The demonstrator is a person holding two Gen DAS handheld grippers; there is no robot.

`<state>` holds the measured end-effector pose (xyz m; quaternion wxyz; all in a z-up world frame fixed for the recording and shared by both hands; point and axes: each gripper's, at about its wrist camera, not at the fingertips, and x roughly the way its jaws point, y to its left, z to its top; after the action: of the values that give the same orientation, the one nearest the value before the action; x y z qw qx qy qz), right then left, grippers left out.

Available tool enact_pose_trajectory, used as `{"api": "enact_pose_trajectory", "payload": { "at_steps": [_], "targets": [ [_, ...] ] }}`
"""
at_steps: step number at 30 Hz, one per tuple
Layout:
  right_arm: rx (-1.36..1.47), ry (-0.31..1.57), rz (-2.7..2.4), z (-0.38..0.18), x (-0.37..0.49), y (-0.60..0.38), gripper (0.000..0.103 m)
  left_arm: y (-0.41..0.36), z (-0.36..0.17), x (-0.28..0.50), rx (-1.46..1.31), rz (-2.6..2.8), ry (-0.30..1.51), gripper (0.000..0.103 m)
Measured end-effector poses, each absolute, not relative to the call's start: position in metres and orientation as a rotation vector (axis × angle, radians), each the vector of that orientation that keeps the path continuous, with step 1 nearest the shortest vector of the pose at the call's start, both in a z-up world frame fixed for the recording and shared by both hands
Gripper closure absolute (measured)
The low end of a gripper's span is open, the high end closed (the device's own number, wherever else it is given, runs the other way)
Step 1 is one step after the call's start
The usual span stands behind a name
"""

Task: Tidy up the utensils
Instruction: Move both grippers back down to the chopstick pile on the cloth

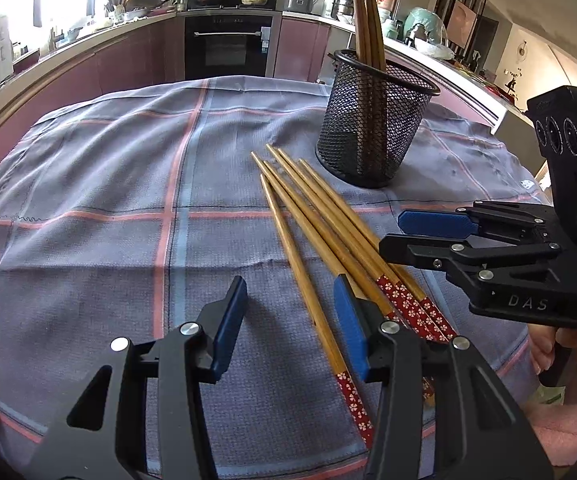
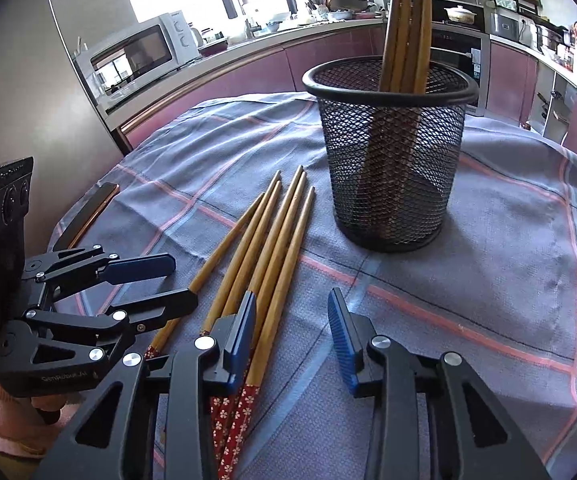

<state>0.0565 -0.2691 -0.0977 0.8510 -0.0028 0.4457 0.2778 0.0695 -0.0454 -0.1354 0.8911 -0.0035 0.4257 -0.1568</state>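
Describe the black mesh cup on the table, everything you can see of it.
The mesh cup is a round holder of black wire mesh, as it looks metal, with a solid rolled rim and a slight taper to its base. It stands upright on the checked cloth, touched by neither gripper. Four dark wooden chopsticks stand in it, tips up, leaning on the rim. Five more chopsticks with red flowered ends lie on the cloth just before it, apart from its base.

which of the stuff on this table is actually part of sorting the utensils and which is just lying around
Part of the job:
- loose chopsticks lying on the cloth
- mesh holder, standing upright
- chopsticks in the holder

Just lying about:
- phone at the table edge
- checked tablecloth
- microwave on the counter behind
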Motion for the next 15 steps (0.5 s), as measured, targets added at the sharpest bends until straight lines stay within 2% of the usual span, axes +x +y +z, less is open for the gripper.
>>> {"api": "enact_pose_trajectory", "payload": {
  "at_steps": [2,5,9,15],
  "targets": [
    [-0.006,0.945,0.584,-0.100,0.057,-0.269,0.074,-0.047,-0.136,0.070,-0.001,-0.322,0.885,0.059],
    [-0.022,0.942,0.580,-0.100,0.058,-0.266,0.074,-0.049,-0.137,0.071,0.008,-0.315,0.888,0.060],
    [-0.058,0.934,0.566,-0.100,0.057,-0.261,0.075,-0.049,-0.138,0.073,0.017,-0.302,0.891,0.068],
    [-0.113,0.925,0.545,-0.100,0.059,-0.252,0.075,-0.048,-0.138,0.077,0.028,-0.293,0.897,0.072]
  ]
}}
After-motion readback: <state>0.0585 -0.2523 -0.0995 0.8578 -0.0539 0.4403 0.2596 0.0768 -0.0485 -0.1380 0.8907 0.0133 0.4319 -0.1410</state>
